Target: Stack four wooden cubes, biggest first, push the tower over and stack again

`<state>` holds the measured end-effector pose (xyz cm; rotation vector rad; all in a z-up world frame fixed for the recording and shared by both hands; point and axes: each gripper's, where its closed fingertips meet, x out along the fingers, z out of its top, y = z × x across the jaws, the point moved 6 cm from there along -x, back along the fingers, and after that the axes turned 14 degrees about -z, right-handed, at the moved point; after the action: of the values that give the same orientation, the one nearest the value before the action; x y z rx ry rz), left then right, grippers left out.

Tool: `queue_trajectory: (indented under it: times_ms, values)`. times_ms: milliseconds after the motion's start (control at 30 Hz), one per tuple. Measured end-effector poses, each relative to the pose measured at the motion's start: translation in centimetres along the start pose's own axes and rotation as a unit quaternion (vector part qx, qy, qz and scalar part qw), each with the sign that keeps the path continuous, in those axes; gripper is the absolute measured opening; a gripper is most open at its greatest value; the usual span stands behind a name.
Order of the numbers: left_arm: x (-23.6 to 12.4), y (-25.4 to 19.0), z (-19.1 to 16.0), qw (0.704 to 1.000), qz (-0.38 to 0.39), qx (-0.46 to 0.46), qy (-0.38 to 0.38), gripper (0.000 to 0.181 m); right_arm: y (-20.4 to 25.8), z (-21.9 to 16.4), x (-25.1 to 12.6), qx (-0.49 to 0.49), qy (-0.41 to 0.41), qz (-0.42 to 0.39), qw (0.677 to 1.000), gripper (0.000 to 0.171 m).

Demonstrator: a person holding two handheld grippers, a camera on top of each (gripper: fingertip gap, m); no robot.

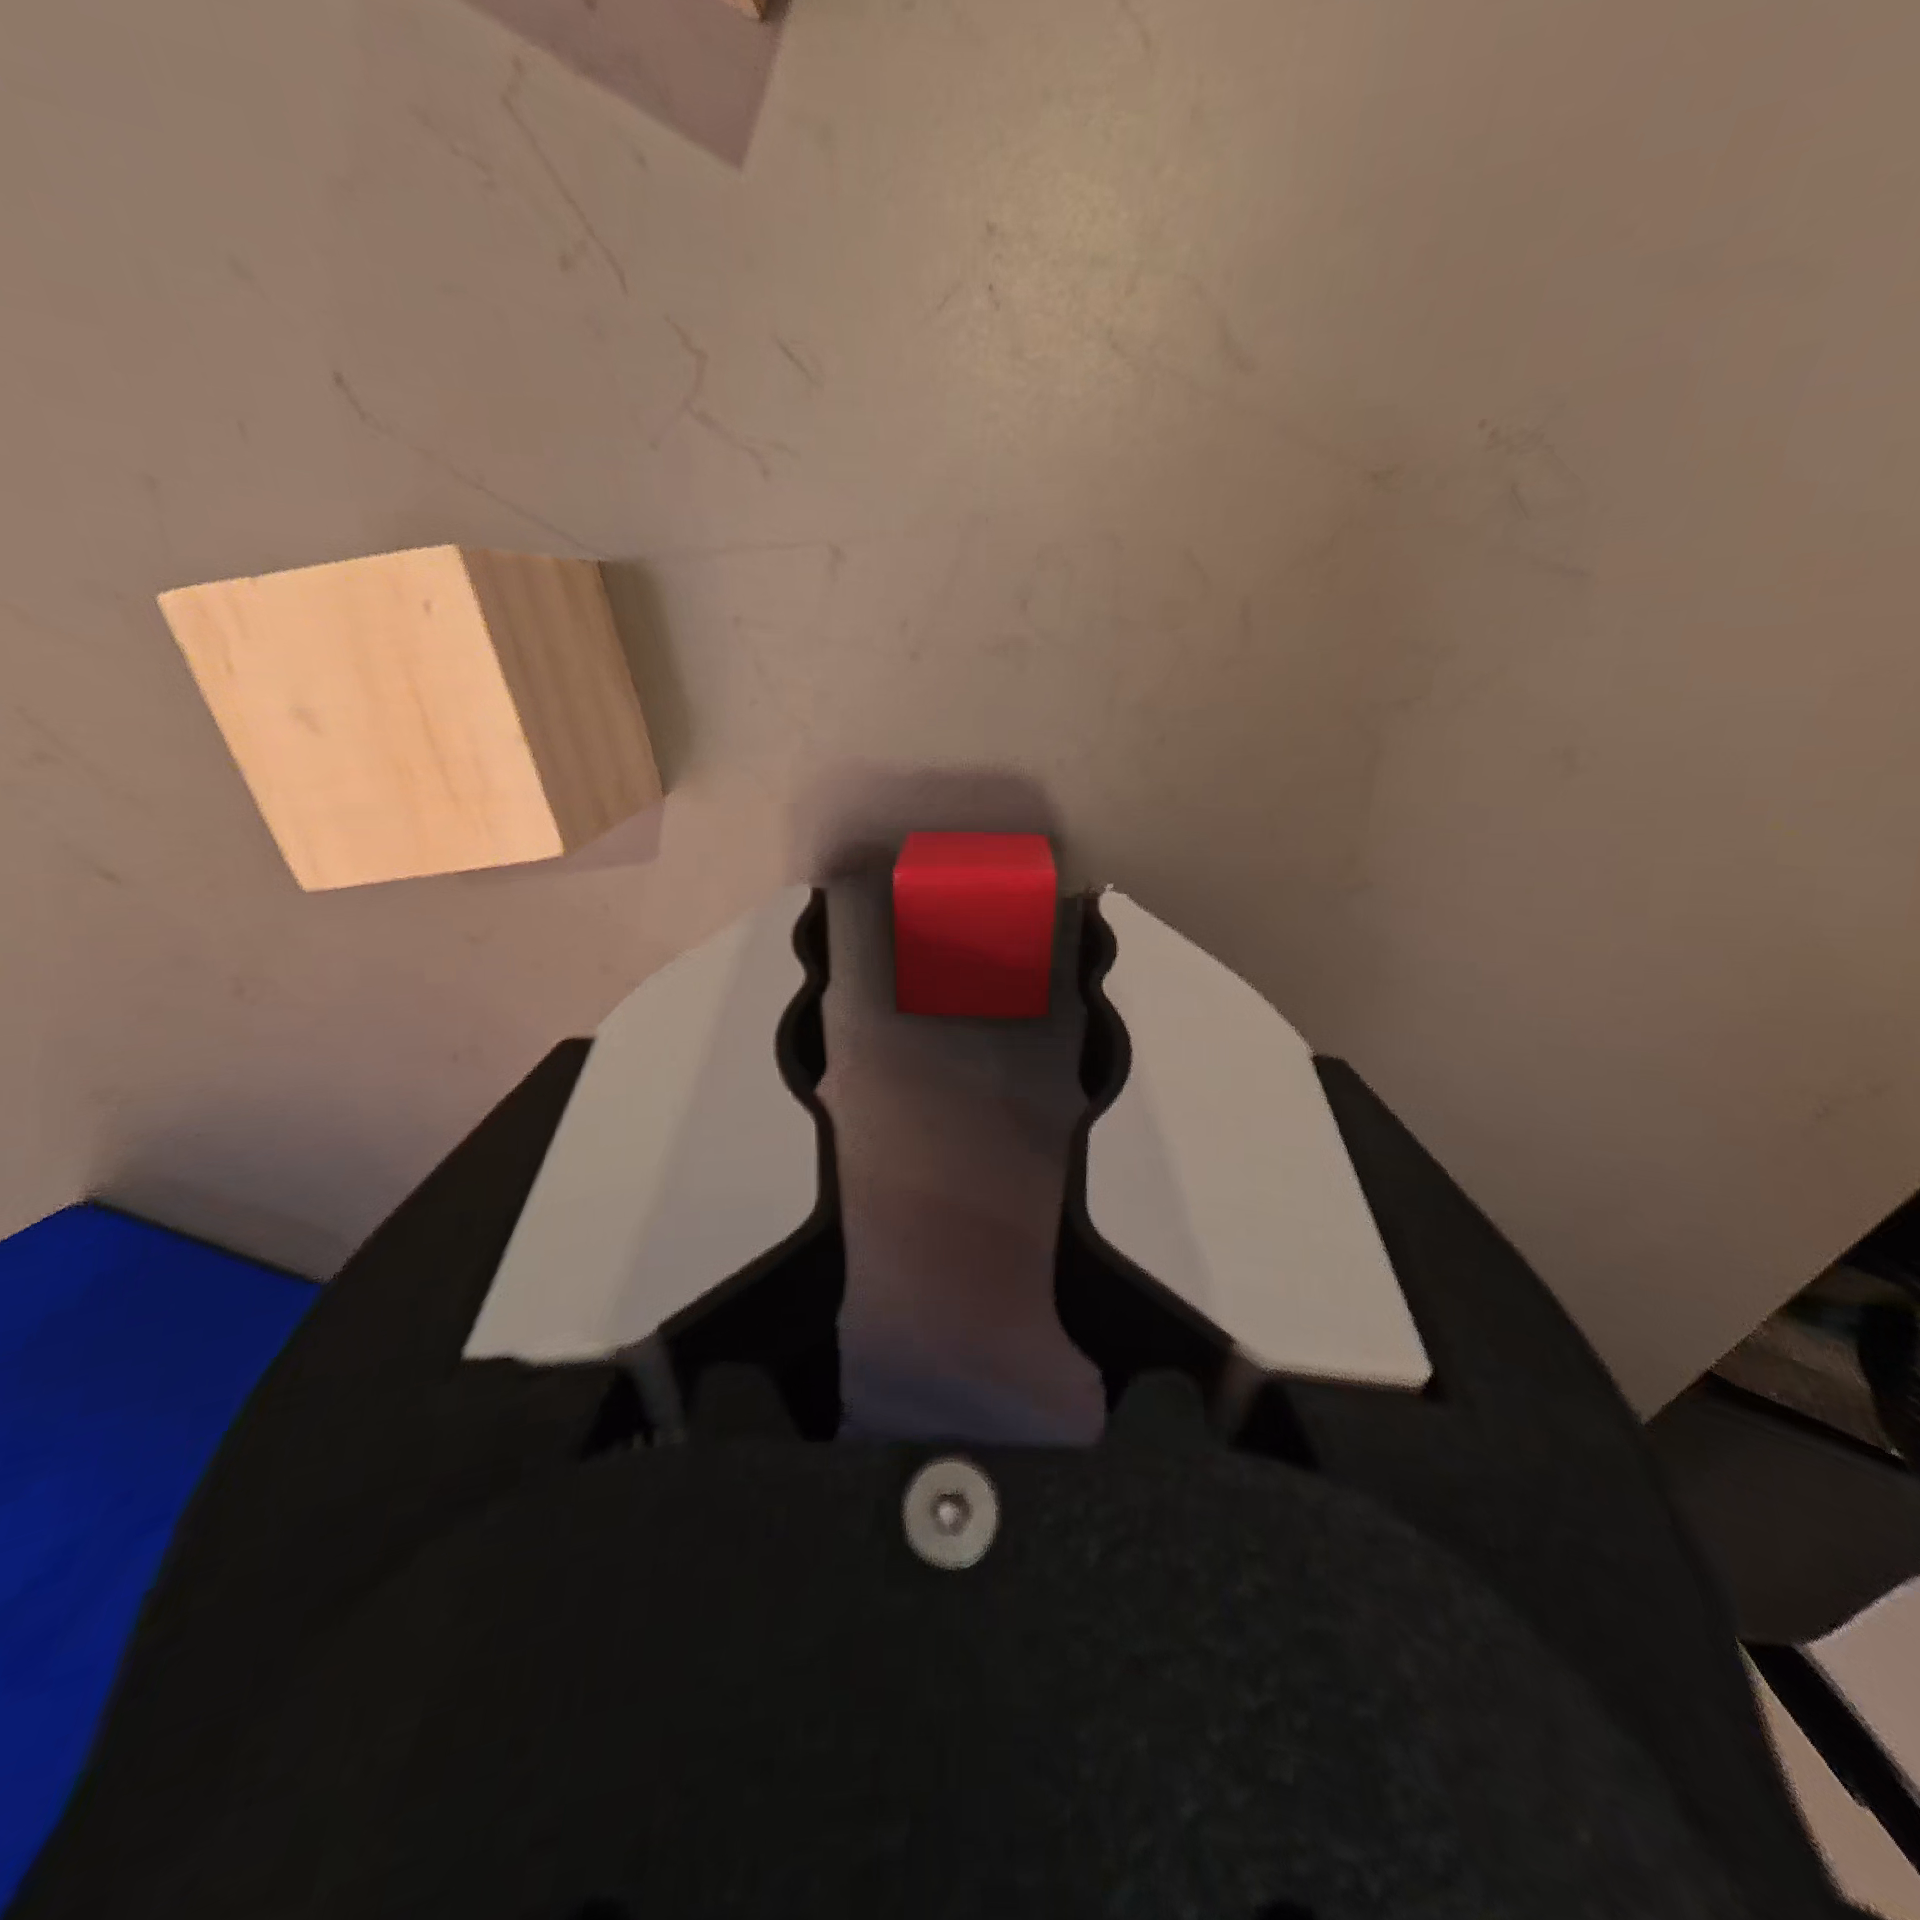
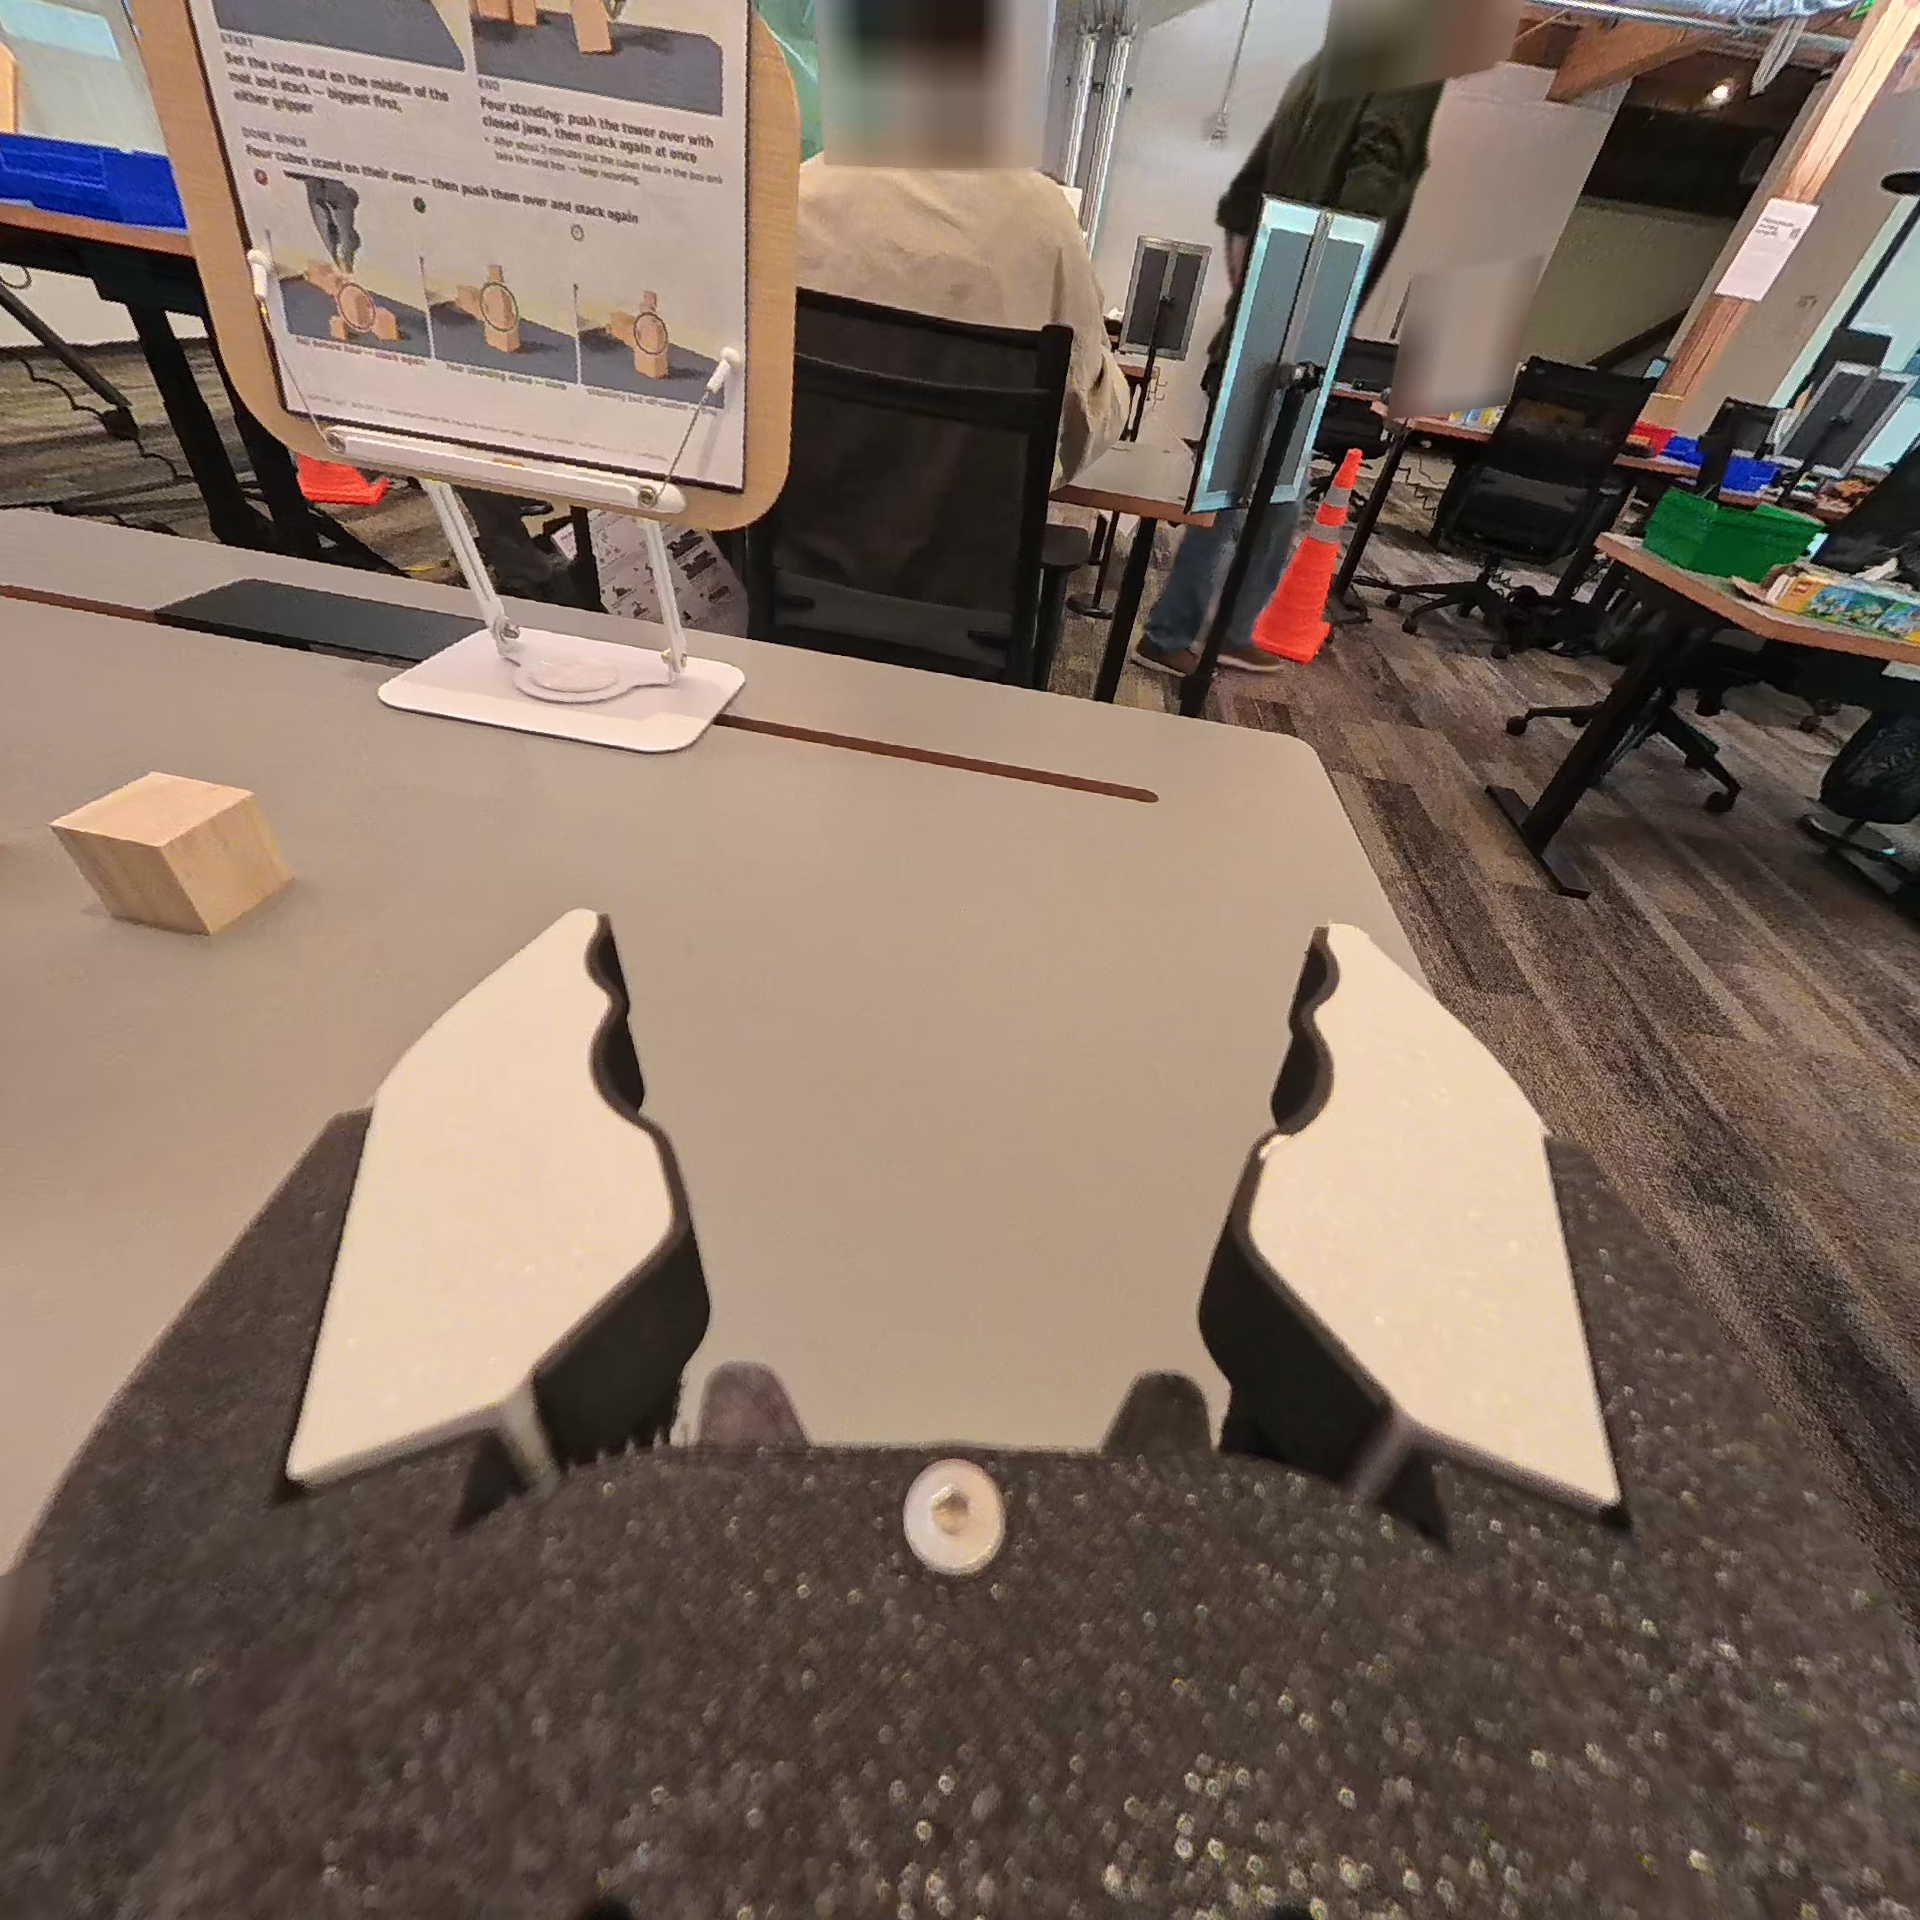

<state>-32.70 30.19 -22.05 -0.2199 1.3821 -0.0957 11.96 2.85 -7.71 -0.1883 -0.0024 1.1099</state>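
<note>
In the left wrist view my left gripper [image 1: 953,899] points down at the grey table [image 1: 1247,416]. A small red cube [image 1: 975,925] sits between its fingertips, close against the right finger, with a narrow gap to the left finger. A larger wooden cube [image 1: 416,717] lies on the table to the left of it. Part of another block [image 1: 665,73] shows at the top edge. In the right wrist view my right gripper [image 2: 961,930] is wide open and empty above the table, with a wooden cube [image 2: 171,852] lying far to its left.
A blue bin [image 1: 125,1403] is at the lower left, and the table edge [image 1: 1558,1299] runs at the lower right. An instruction sheet on a white stand [image 2: 561,696] stands at the back. Beyond are a chair [image 2: 914,488], people and an orange cone [image 2: 1304,582]. Across from one pair of fingers to the other is roughly 55 cm. The block [image 1: 665,73] lies some 11 cm from my left tips, 45 cm from my right tips.
</note>
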Motion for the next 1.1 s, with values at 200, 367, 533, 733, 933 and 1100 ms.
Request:
queue_trajectory:
  times_ms: [200,367,533,733,933,1100]
  values:
    - [-4.5,-1.4,-0.9,0.997,0.045,0.01,-0.061,0.066,0.4,0.1,0.2,-0.001,-0.001,0.005,1.0,0.12]
    - [-11.7,-3.1,-3.7,0.985,0.107,0.021,-0.132,0.068,0.9,0.0,0.6,0.001,-0.002,0.014,1.0,0.12]
    - [-17.1,-2.4,-11.0,0.977,0.168,-0.025,-0.127,0.063,1.2,-0.3,0.8,0.005,-0.001,0.021,1.0,0.12]
    - [-16.1,-0.2,-20.0,0.984,0.134,-0.097,-0.066,0.056,1.6,-0.5,1.2,0.008,0.0,0.027,1.0,0.12]
    - [-12.3,2.2,-25.2,0.978,0.102,-0.181,0.012,0.048,1.8,-0.2,1.2,0.002,-0.001,0.028,1.0,0.12]
    - [-10.6,3.0,-26.3,0.968,0.09,-0.23,0.032,0.048,1.2,-0.2,1.0,0.001,0.002,0.019,1.0,0.12]
